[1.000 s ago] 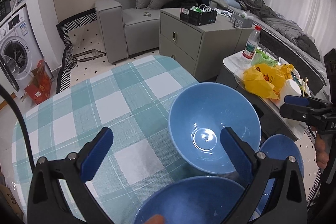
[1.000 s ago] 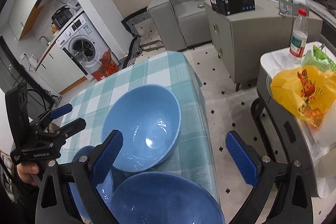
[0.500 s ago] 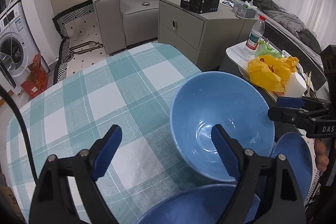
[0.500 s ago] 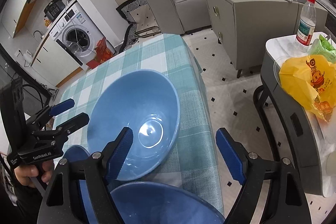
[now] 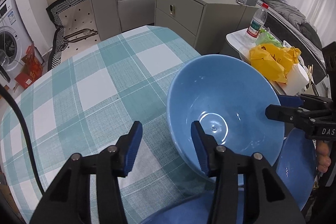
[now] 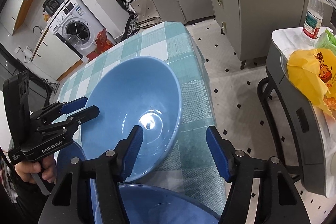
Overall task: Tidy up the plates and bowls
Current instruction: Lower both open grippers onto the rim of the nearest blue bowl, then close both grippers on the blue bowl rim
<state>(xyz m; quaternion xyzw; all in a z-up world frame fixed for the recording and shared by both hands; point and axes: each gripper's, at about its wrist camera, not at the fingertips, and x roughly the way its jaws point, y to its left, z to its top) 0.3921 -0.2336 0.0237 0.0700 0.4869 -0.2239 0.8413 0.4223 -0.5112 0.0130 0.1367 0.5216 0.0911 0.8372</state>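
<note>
1. Bowls and plates crowd the near right part of the checked tabletop (image 5: 88, 85): a large blue bowl (image 5: 224, 110) tilts near the right edge, with a blue plate (image 5: 298, 171) just behind and below it and a second bowl (image 6: 155, 205) nearest the cameras.
2. At the left, the left gripper (image 5: 166, 145) has dropped closer over the last second, and its fingers have just been closing to about half open. They straddle the large bowl's near-left rim, one pad inside and one outside, not yet pinching.
3. At the right, the right gripper (image 6: 174, 152) has come down likewise, its fingers also narrowing, and brackets the opposite rim without evident contact.
4. Both grippers seem set for a two-sided lift; a firm pinch looks next, probably to nest or restack the bowl.
</note>
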